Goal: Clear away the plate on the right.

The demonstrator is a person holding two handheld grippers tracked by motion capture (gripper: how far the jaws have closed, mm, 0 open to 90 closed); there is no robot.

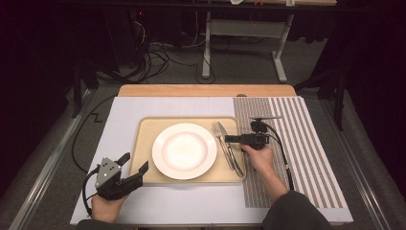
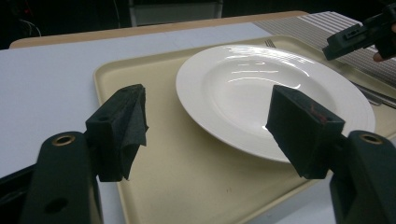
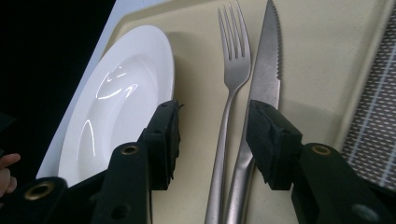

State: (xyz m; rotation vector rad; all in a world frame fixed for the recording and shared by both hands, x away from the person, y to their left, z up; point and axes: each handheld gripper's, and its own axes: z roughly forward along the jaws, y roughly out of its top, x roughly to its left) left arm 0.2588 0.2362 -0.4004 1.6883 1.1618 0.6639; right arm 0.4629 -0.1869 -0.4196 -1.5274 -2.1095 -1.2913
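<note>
high view: the right gripper (image 1: 230,139) hangs over the right strip of the tray (image 1: 139,158), pointing toward 9 o'clock across the fork (image 1: 221,139) and knife (image 1: 233,155), which lie side by side at 3 o'clock of the plate (image 1: 184,151) with their long axes running roughly 12 to 6. the right hand (image 1: 258,158) is much the nearer. the left gripper (image 1: 136,167) waits at the tray's near left corner, aimed toward 2 o'clock.

left gripper view: its jaws stand wide apart, holding nothing, with the plate (image 2: 275,93) ahead.

right gripper view: the right gripper (image 3: 212,135) has its jaws parted, straddling both handles; the fork (image 3: 231,93) and knife (image 3: 264,84) run up toward 12 o'clock. nothing is gripped yet, and closing would likely catch both.
</note>
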